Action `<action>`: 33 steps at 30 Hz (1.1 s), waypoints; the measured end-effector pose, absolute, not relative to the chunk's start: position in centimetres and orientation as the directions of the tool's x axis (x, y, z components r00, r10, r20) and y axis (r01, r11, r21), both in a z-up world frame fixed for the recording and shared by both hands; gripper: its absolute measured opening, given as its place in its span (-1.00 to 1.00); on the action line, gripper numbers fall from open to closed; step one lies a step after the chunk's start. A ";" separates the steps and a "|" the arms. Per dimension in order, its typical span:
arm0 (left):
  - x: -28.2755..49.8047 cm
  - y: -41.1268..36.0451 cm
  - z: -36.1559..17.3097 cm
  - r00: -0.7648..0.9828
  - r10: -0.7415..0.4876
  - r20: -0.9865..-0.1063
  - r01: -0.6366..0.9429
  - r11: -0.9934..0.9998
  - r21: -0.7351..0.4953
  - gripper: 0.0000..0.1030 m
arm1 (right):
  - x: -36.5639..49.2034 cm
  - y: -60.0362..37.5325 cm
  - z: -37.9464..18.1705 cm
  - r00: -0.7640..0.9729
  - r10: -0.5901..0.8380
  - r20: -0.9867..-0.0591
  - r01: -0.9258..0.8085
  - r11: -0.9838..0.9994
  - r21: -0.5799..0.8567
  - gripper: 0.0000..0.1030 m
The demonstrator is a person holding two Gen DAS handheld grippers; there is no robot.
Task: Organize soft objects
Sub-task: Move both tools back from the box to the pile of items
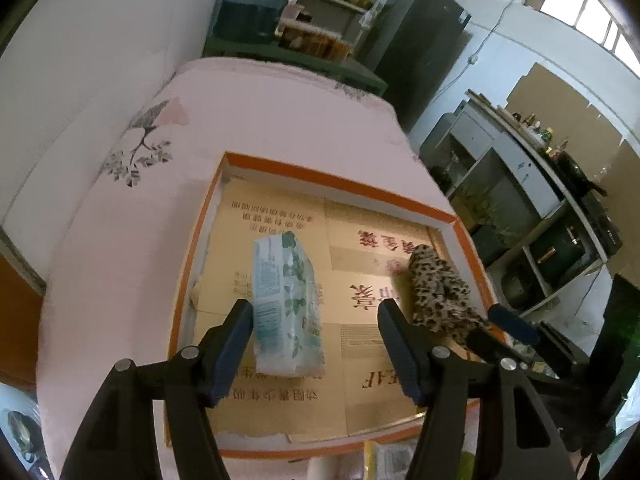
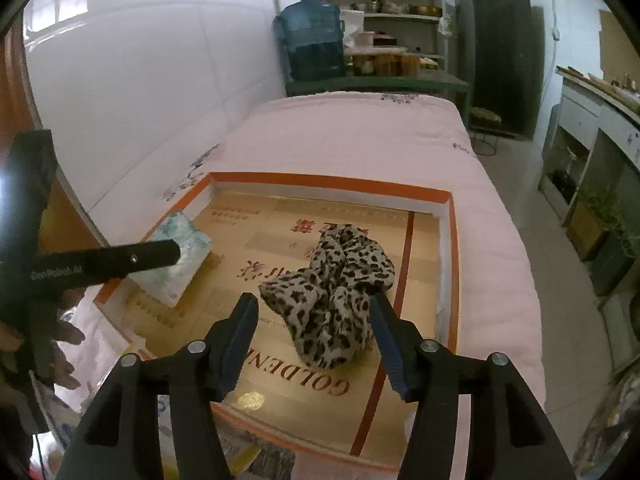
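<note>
Shelves (image 2: 384, 16), water jug (image 2: 312, 40) beyond tray (image 2: 328, 180)

A lived-in home: bed (image 2: 360, 140), water jug (image 2: 312, 40), pantry shelves (image 2: 392, 20), fridge (image 2: 496, 48)

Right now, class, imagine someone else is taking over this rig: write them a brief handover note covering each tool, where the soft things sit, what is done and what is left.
Left tool: open, jaws either side of the tissue pack without pressing it.
Right tool: open, jaws either side of the leopard-print scarf, not gripping.
Both items lie in the orange-rimmed tray on the pink bedcover: pack at its left side, scarf bunched up toward the right.
Done: both soft things appear placed in the tray.
Left: draw both tools back; other items at the tray's near edge are too unclear to name.
</note>
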State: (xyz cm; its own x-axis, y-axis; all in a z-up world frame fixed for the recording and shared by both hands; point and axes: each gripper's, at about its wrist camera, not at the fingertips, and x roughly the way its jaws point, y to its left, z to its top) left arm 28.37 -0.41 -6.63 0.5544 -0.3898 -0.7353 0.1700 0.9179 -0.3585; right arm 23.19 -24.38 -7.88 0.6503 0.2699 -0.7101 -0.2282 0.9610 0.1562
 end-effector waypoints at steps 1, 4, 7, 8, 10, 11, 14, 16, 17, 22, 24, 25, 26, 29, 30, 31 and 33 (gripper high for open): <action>28.1 -0.2 -6.2 0.568 -0.391 -0.725 0.171 0.917 -0.360 0.25 | 22.9 -24.4 -7.8 0.652 0.270 -0.709 -0.228 0.961 0.156 0.16; 27.2 0.2 -5.3 0.604 -0.375 -0.703 0.162 0.922 -0.352 0.25 | 22.2 -24.5 -7.5 0.656 0.273 -0.703 -0.226 0.960 0.162 0.16; 26.2 0.5 -4.1 0.639 -0.361 -0.679 0.156 0.925 -0.345 0.25 | 21.3 -24.6 -7.1 0.662 0.280 -0.695 -0.226 0.959 0.171 0.16; 25.9 0.6 -3.7 0.646 -0.360 -0.673 0.156 0.926 -0.345 0.25 | 21.0 -24.7 -6.9 0.665 0.282 -0.692 -0.226 0.958 0.173 0.16; 25.2 0.8 -3.2 0.656 -0.365 -0.660 0.165 0.923 -0.346 0.25 | 20.4 -24.6 -6.5 0.668 0.287 -0.687 -0.228 0.957 0.178 0.16; 24.8 0.9 -2.9 0.658 -0.367 -0.658 0.170 0.923 -0.345 0.25 | 20.0 -24.6 -6.3 0.670 0.290 -0.683 -0.228 0.957 0.181 0.16; 23.8 1.2 -1.9 0.672 -0.368 -0.643 0.174 0.922 -0.345 0.25 | 18.9 -24.5 -5.6 0.680 0.296 -0.671 -0.230 0.955 0.188 0.16; 23.0 1.4 -1.4 0.677 -0.368 -0.638 0.173 0.921 -0.349 0.25 | 18.1 -24.5 -5.0 0.688 0.297 -0.662 -0.232 0.955 0.188 0.16; 22.5 1.5 -1.1 0.682 -0.370 -0.631 0.172 0.920 -0.353 0.25 | 17.8 -24.5 -4.8 0.692 0.297 -0.658 -0.231 0.955 0.188 0.16; 19.3 1.7 0.1 0.735 -0.341 -0.586 0.164 0.928 -0.334 0.25 | 15.1 -24.8 -3.3 0.714 0.319 -0.623 -0.226 0.948 0.225 0.16; 18.0 1.6 0.4 0.744 -0.345 -0.573 0.177 0.927 -0.330 0.25 | 13.9 -24.7 -2.8 0.720 0.328 -0.612 -0.229 0.944 0.236 0.16; 17.2 1.5 0.5 0.750 -0.342 -0.567 0.181 0.929 -0.321 0.25 | 13.2 -24.7 -2.5 0.722 0.332 -0.607 -0.232 0.943 0.240 0.17; 16.5 1.3 0.6 0.755 -0.339 -0.562 0.186 0.932 -0.312 0.25 | 12.8 -24.6 -2.3 0.724 0.335 -0.603 -0.234 0.942 0.242 0.17; 14.9 1.0 0.8 0.764 -0.334 -0.551 0.204 0.937 -0.284 0.25 | 10.8 -24.2 -1.6 0.730 0.344 -0.590 -0.245 0.939 0.243 0.17; 14.4 0.9 0.9 0.767 -0.333 -0.548 0.208 0.938 -0.278 0.25 | 10.2 -24.0 -1.3 0.735 0.342 -0.586 -0.247 0.939 0.237 0.17; 13.8 0.7 1.0 0.770 -0.335 -0.544 0.215 0.938 -0.273 0.25 | 9.7 -23.9 -1.1 0.738 0.339 -0.583 -0.249 0.941 0.231 0.17; 12.7 0.5 1.2 0.774 -0.335 -0.537 0.223 0.938 -0.264 0.25 | 8.6 -23.4 -0.8 0.747 0.335 -0.575 -0.254 0.942 0.219 0.18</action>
State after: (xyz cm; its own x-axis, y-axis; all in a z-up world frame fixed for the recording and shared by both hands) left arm 12.71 0.50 1.18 0.7743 -0.3354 -0.5367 0.2231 0.9382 -0.2644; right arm 8.64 -23.41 -0.81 0.7465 0.3347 -0.5751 -0.2539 0.9422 0.2187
